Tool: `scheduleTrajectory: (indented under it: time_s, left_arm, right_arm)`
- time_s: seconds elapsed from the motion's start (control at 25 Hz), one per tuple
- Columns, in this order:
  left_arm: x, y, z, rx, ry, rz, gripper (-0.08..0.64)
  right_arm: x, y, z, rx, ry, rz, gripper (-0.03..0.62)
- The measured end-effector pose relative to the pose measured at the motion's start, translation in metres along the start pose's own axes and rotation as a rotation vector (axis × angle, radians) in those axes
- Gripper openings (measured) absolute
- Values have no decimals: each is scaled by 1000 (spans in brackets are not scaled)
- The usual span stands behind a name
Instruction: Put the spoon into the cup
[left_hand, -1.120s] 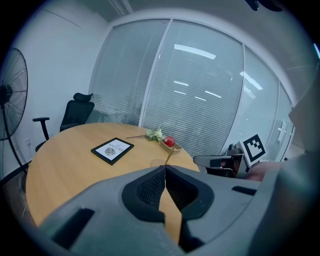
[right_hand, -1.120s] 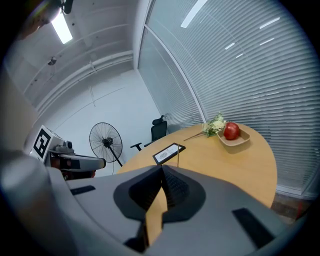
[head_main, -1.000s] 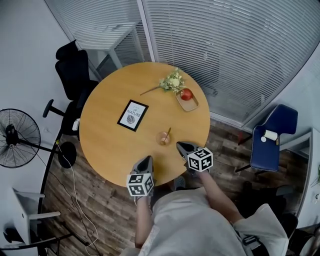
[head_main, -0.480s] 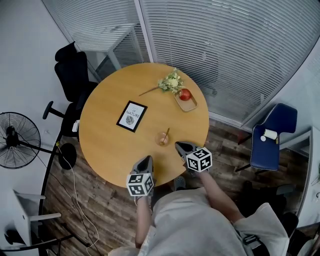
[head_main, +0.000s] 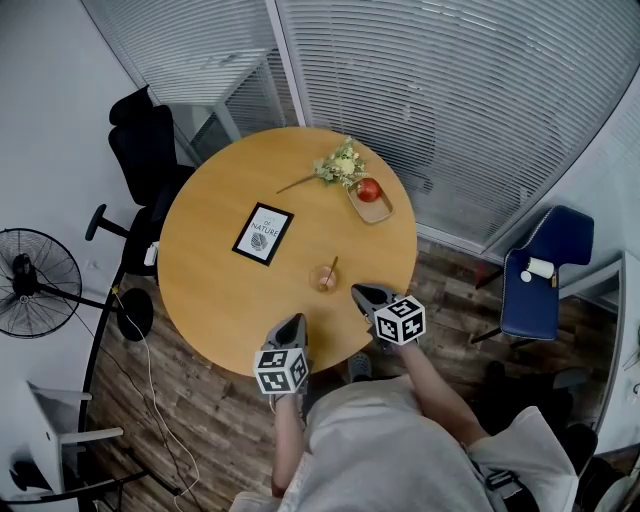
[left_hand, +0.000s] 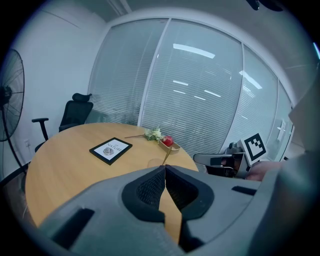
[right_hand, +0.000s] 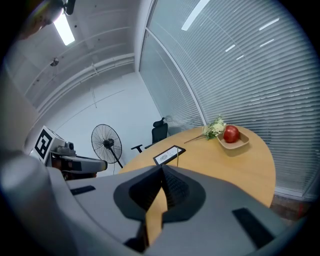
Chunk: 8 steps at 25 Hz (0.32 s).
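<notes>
Both tongs are pressed together with nothing between them: the left tongs (head_main: 291, 322) and the right tongs (head_main: 358, 292) hover at the near edge of the counter (head_main: 215, 290). The spoon (head_main: 335, 266) stands leaning inside the cup (head_main: 325, 279), just beyond them. I judge the task is finished.

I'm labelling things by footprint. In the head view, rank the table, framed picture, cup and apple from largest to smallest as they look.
1. table
2. framed picture
3. cup and apple: these look about alike, so I won't rank them.
</notes>
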<state>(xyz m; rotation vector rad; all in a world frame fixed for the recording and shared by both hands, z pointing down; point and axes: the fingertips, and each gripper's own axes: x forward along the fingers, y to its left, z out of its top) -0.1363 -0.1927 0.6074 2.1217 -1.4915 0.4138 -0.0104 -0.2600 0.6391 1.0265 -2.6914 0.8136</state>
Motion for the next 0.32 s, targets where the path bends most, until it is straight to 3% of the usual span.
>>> scheduleTrajectory:
  time_s: [0.32]
  left_arm:
    - [-1, -3, 0, -7, 0, -6, 9]
  right_arm:
    - [-3, -1, 0, 6, -2, -5, -3]
